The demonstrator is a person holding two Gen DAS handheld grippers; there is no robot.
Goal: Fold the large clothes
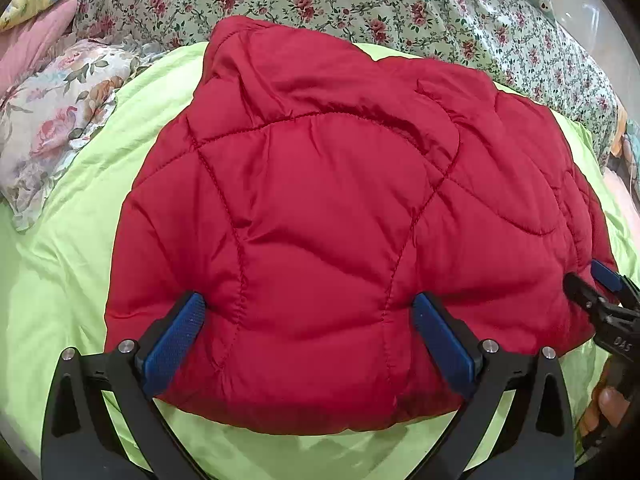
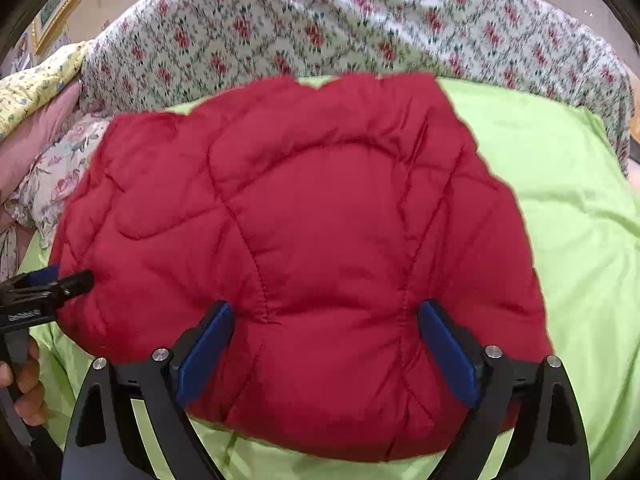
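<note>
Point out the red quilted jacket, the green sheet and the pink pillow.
red quilted jacket [image 1: 332, 216]: left wrist view, middle of its quilted top face.
green sheet [image 2: 560, 184]: right wrist view, bare stretch right of the jacket.
pink pillow [image 1: 36, 40]: left wrist view, upper left, its visible side.

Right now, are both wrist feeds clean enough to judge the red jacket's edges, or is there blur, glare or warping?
Left wrist: sharp, the red jacket stitching crisp, even soft light, no glare; fisheye bends the green sheet and darkens the corners. Right wrist: softer, the floral blanket smeared, the jacket's far edge fuzzy; same bowing, no glare.
</note>
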